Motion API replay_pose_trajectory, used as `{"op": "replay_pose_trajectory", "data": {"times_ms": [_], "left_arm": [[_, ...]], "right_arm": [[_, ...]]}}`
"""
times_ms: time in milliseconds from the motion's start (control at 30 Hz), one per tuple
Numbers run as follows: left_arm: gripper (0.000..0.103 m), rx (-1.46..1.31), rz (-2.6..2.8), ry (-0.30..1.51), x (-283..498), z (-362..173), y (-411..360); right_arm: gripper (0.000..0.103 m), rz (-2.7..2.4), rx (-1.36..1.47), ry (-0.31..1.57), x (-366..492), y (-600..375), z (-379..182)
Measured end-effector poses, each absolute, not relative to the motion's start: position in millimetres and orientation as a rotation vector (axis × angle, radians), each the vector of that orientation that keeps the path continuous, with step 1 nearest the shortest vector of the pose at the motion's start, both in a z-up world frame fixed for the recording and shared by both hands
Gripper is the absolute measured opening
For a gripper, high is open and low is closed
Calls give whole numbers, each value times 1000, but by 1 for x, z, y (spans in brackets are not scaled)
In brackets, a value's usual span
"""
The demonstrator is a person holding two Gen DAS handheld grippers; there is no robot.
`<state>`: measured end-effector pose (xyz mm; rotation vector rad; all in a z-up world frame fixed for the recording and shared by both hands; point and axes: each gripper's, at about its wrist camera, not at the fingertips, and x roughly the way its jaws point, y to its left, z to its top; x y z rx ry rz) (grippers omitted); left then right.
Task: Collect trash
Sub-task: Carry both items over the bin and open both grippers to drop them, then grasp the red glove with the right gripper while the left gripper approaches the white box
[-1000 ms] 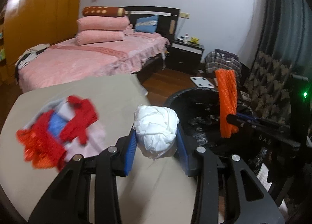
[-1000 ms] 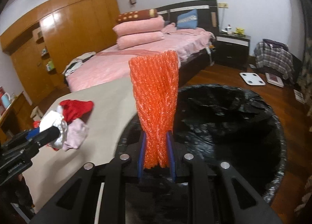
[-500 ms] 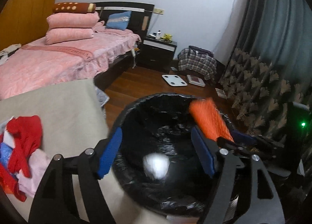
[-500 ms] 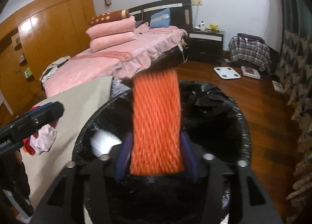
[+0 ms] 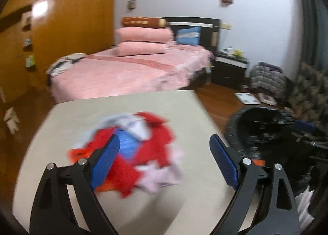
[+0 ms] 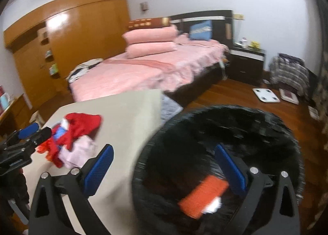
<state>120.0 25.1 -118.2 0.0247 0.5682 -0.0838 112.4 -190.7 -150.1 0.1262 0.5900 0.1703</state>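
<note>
A blurred heap of trash (image 5: 131,149), red, blue, white and pale pink pieces, lies on the beige table (image 5: 114,108). My left gripper (image 5: 165,160) hangs over the table's near part, its jaws opening wide with nothing between them, the heap just beyond. In the right wrist view my right gripper (image 6: 164,170) is over the black-lined bin (image 6: 256,124), jaws opening, empty. The orange foam net (image 6: 203,196) and a bit of the white paper wad (image 6: 213,207) lie inside the bin. The heap (image 6: 75,138) sits left, with the left gripper's fingers (image 6: 30,132) beside it.
The bin (image 5: 264,130) stands on the wooden floor right of the table. Behind are a pink bed (image 5: 131,71), a dark nightstand (image 5: 229,69), a white scale (image 5: 247,98) on the floor, and a wooden wardrobe (image 5: 61,30) at left. A patterned curtain hangs far right.
Both grippers opened. The white wad dropped from the left and the orange net from the right into the bin. The left gripper then swung back left over the table toward the heap.
</note>
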Motion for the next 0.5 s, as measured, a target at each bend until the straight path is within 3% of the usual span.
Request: {"op": "replay_pose_trajectory", "data": {"times_ms": [233,500], "left_arm": [[86,-15,58,584,126,-118,91],[81,-60,148,579,142,-110,137]], "right_arm": [[96,288,103,587,142,-124,-152],[81,410,48,589,172,-60,-153]]}}
